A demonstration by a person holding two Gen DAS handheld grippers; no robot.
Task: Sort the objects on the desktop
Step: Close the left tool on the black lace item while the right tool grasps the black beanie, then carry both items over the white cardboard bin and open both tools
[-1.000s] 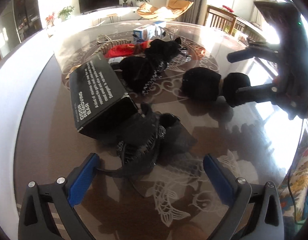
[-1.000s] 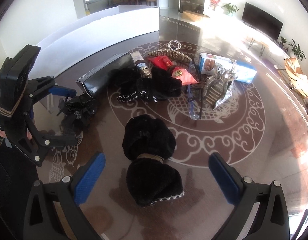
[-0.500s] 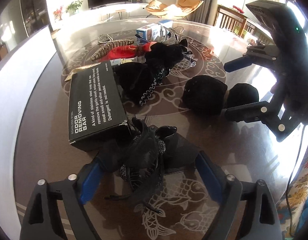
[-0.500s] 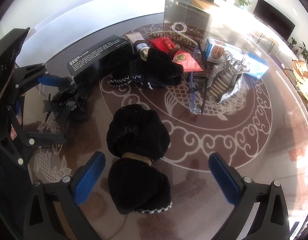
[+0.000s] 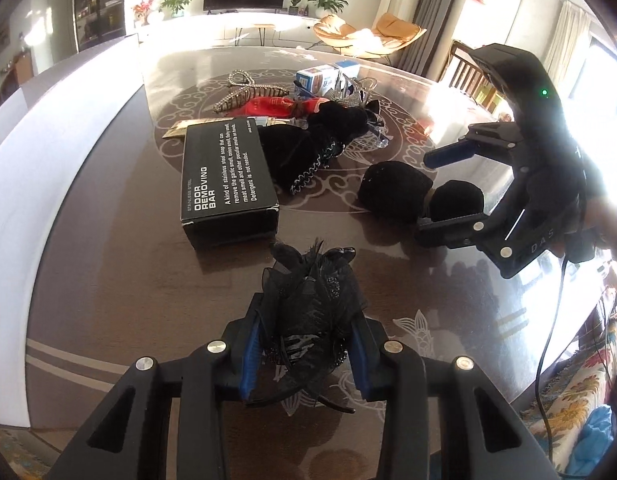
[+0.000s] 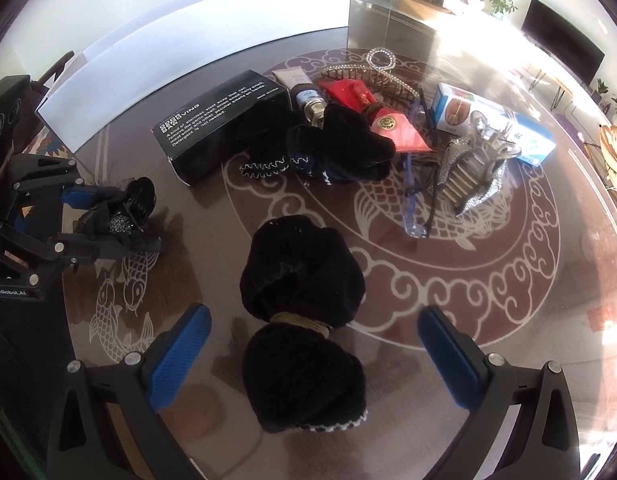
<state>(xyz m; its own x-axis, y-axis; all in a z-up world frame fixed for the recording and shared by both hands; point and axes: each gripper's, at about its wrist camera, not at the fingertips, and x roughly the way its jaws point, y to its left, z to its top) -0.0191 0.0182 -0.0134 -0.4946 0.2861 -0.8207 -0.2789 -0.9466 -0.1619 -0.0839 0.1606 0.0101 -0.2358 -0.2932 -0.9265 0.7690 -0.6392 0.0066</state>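
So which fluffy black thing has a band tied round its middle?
The black bundle between the right tool's open fingers; a tan band pinches it. The heap by the box has none.

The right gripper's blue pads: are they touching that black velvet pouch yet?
Apart. The right wrist view shows the right gripper open, table visible between each pad and the black velvet pouch.

Black lace hair clip (image 5: 308, 312) between tongs (image 5: 304, 354)
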